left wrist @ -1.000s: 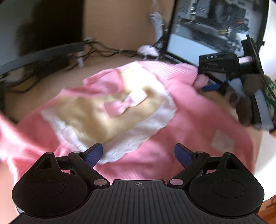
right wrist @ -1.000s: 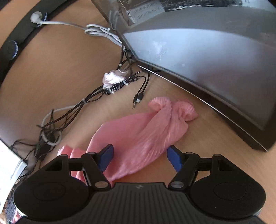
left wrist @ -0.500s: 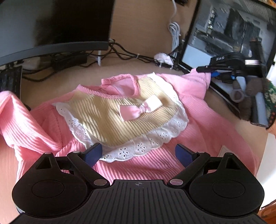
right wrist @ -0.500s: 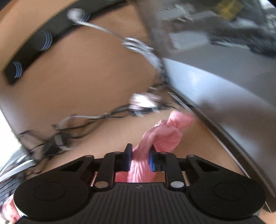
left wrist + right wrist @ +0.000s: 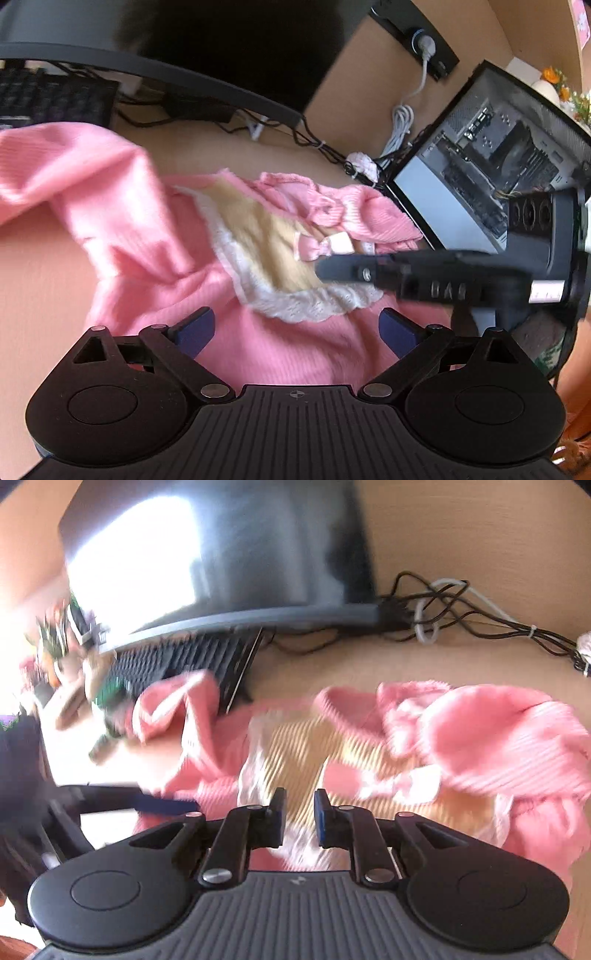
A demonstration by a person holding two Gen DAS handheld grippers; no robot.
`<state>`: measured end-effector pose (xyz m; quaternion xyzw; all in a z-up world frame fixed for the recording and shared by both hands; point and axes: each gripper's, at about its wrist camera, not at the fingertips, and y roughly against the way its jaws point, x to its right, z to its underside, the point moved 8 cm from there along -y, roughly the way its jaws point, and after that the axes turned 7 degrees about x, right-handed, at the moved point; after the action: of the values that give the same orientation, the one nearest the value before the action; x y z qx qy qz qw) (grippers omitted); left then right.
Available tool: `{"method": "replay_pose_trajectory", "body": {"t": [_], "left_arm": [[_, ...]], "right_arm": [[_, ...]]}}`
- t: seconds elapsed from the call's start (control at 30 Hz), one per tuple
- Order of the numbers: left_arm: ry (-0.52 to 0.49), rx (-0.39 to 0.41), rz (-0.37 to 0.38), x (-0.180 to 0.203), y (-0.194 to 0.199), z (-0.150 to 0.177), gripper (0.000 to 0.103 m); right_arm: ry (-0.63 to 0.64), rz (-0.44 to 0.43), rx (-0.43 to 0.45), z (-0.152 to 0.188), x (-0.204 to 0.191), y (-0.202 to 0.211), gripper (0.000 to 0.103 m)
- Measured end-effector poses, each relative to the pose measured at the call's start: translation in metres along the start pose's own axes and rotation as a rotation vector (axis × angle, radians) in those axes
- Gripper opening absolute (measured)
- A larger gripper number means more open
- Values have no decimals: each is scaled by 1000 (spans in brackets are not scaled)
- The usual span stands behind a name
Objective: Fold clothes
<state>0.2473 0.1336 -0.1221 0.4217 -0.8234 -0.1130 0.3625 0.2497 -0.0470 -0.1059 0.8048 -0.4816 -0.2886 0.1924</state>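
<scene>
One sleeve (image 5: 373, 216) just got flipped in over the bib (image 5: 266, 243), so the pink top (image 5: 280, 343) on the desk (image 5: 33, 280) is part-folded. Right gripper (image 5: 300, 818) has let go (fingers slightly apart, nothing held); left gripper (image 5: 297, 328) hangs wide open.

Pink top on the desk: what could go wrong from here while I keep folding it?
The pink top lies crumpled, one sleeve flopped against the keyboard; pulling it could drag on the keys. The cable bundle sits just behind the collar, so a sweep might snag it. The right gripper crosses low over the bow with the left gripper open close below; they could collide.
</scene>
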Motion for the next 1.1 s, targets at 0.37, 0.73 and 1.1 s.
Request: {"method": "replay_pose_trajectory", "body": {"t": [0.37,0.73,1.1], "left_arm": [[42,2,130,60,-54,-26,101],[402,-129,-39,100,-208,-46,94],[-41,39,-126,156,-164,-91,18]], "right_arm": [[222,493,314,51,55,78,72],[126,590,377,66,116,130,73],[129,461,415,34,130,167,96]]}}
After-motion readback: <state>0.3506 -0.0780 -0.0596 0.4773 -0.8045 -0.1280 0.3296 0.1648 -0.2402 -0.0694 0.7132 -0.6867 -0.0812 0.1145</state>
